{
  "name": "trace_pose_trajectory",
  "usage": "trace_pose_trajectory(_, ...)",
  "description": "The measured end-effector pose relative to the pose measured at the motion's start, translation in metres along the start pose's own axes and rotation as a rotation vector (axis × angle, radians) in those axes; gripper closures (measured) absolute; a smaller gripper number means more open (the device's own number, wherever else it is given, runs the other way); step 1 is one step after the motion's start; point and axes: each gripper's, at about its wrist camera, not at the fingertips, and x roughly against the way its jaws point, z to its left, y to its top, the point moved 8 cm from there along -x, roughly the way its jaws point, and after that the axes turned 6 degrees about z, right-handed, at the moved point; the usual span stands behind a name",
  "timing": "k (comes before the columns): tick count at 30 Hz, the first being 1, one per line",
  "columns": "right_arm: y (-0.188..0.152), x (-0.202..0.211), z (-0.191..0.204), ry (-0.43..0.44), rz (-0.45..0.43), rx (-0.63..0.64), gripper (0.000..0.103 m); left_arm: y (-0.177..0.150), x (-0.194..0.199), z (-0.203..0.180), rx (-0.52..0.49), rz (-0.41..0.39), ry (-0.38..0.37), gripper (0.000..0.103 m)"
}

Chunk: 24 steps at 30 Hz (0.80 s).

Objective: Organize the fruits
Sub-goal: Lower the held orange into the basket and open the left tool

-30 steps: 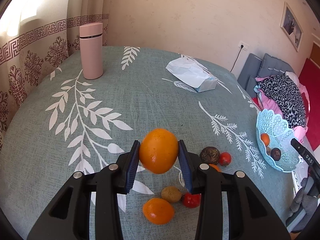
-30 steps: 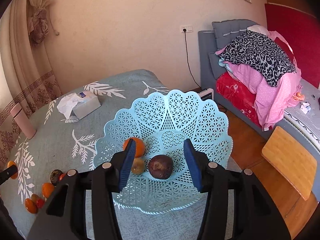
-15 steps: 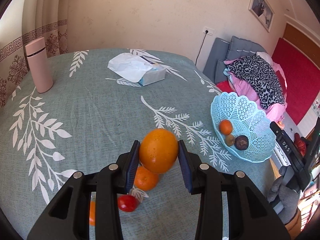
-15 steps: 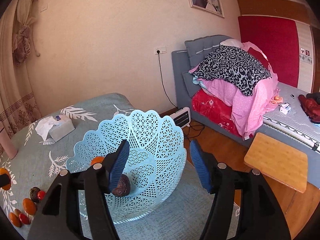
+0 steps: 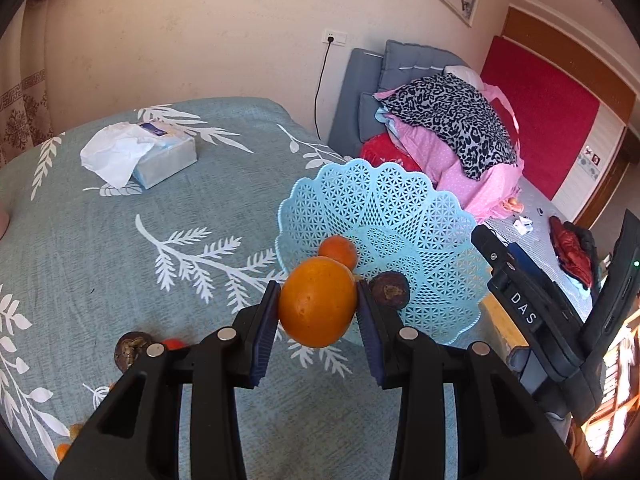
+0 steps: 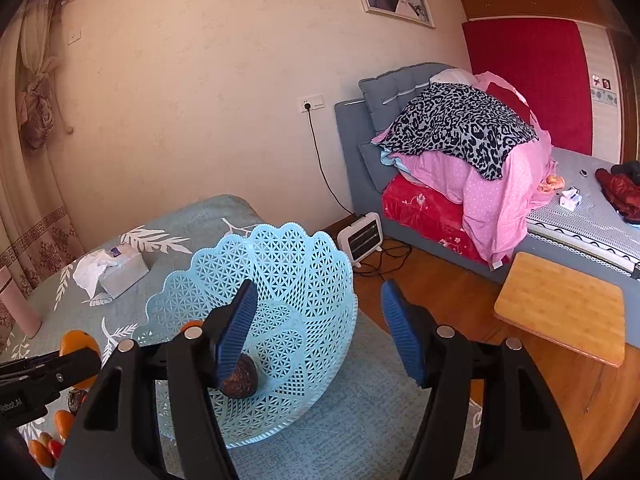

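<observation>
My left gripper is shut on a large orange and holds it above the table, just in front of the light blue lattice basket. The basket holds a small orange and a dark brown fruit. My right gripper is open and empty, with its left finger over the basket above the dark fruit. The held orange shows at the left of the right wrist view. Loose fruits lie on the table; a dark one sits by my left gripper.
A tissue box lies at the back of the round table with its teal leaf-print cloth. A pink bottle stands at the far left. The basket is near the table's right edge; beyond it are a bed, a heater and a wooden stool.
My left gripper has carried the orange to the right, from above the loose fruits to just in front of the basket. My right gripper has opened wider and shifted right over the basket.
</observation>
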Motion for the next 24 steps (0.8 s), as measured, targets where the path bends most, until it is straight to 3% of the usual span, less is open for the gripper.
trace_pose_trajectory(7,0.001,0.002,-0.006,-0.012,-0.011,-0.025,0.037,0.006,-0.017,-0.029,-0.037,0.01,-0.065,0.064)
trace_pose_trajectory(11,0.001,0.002,-0.009,-0.016,-0.014,-0.039,0.036,0.008,-0.012,-0.033,-0.034,-0.031,-0.07,0.04)
trace_pose_trajectory(15,0.002,0.004,-0.009,-0.018,-0.023,-0.036,0.03,0.01,-0.004,-0.023,-0.01,-0.041,-0.056,0.038)
trace_pose_trajectory(24,0.002,0.005,-0.007,-0.024,-0.033,-0.028,0.029,0.012,0.026,0.007,0.014,-0.105,0.04,0.032)
